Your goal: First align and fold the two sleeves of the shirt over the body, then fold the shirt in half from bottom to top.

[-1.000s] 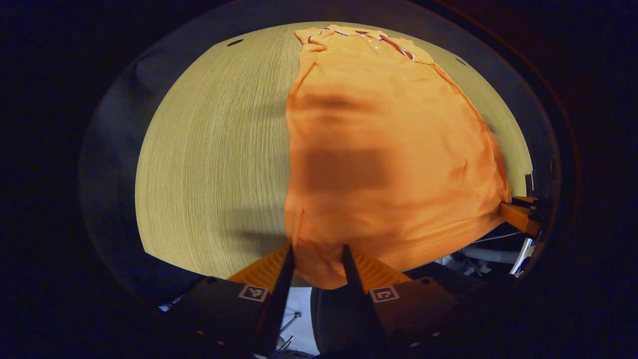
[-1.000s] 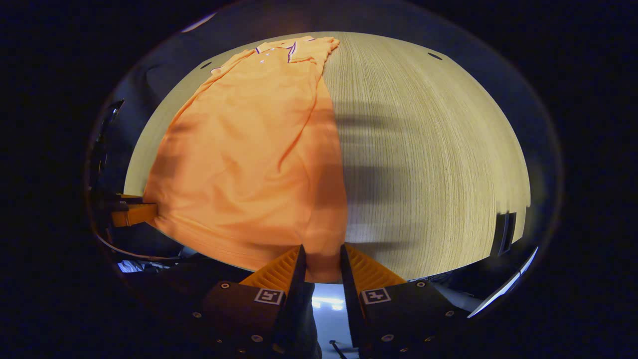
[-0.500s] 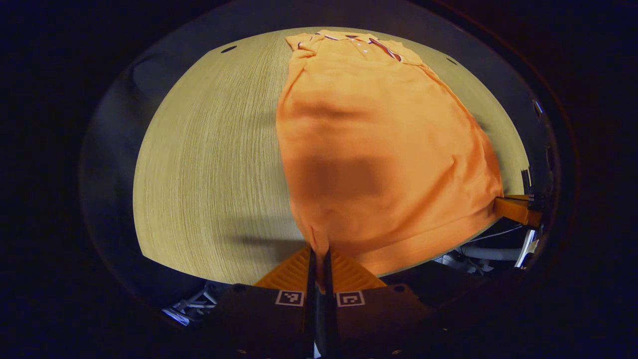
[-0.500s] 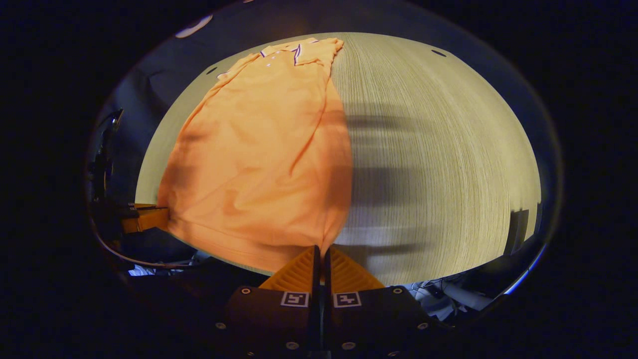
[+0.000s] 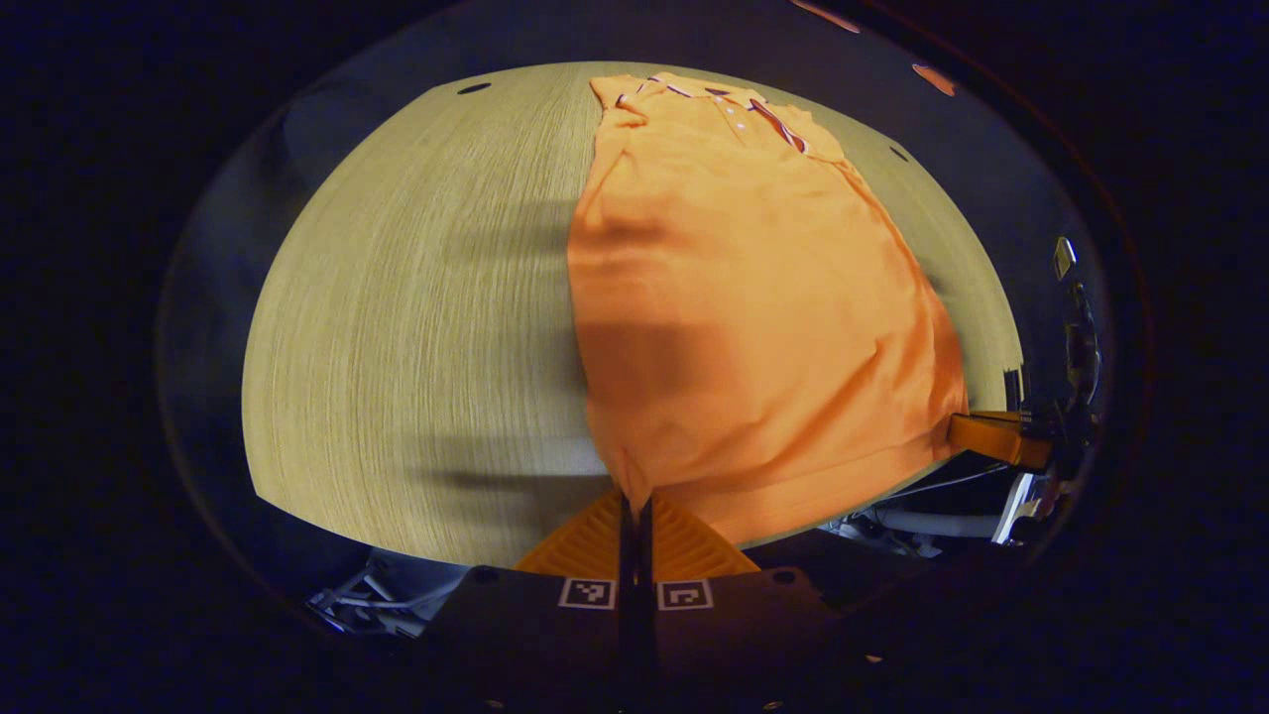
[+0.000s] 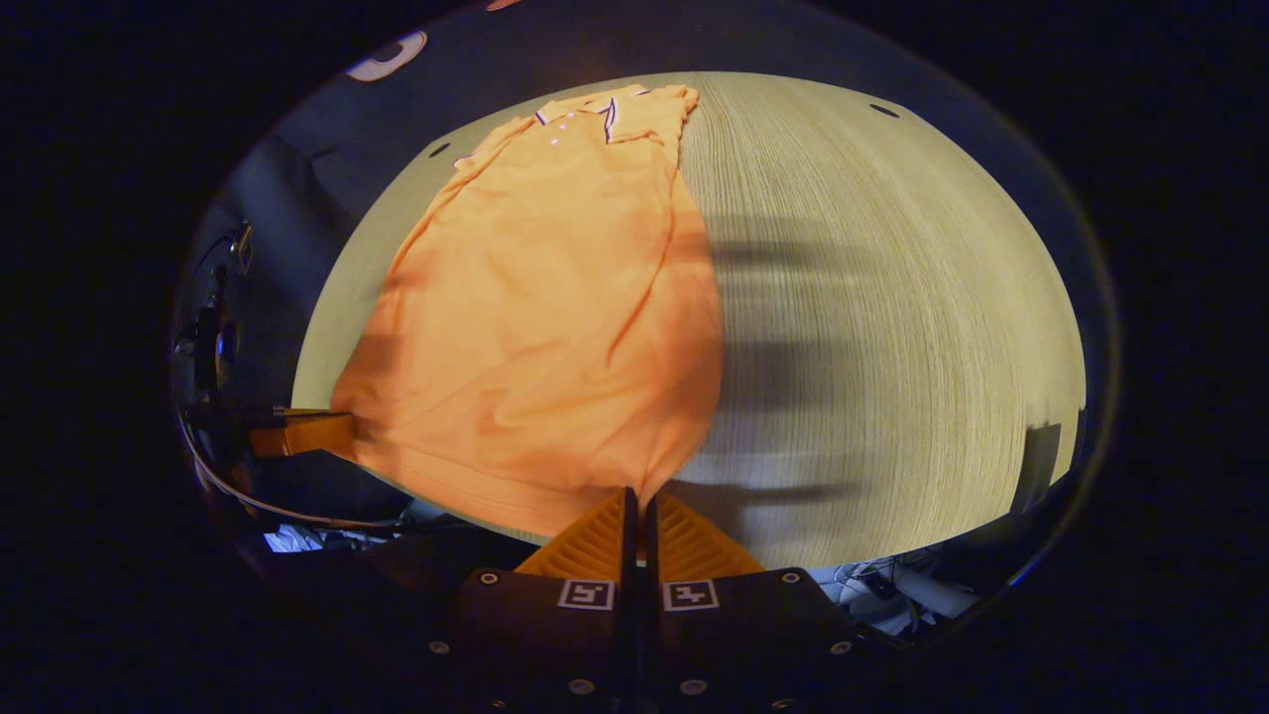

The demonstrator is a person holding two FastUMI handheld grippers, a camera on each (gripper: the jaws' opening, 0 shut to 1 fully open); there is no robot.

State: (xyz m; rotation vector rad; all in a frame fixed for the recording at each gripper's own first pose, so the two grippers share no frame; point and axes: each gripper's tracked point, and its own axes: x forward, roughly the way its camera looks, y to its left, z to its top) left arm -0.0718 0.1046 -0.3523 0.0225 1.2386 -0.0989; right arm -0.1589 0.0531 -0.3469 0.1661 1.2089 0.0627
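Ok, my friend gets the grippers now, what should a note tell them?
Left gripper: shut on the shirt's bottom hem corner.
Right gripper: shut on the other hem corner.
The shirt lies lengthwise on the wooden table, collar at the far end.
Done: the sleeves look folded in over the body.
Left: carry the hem up to the collar to fold the shirt in half, then let go.

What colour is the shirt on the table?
The shirt is orange, clearest in the left gripper view.

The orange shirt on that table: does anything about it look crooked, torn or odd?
Nothing stands out. The orange shirt lies lengthwise on the wooden table, collar at the far end, creased but undamaged. The left gripper and right gripper each pinch a hem corner, jaws shut.
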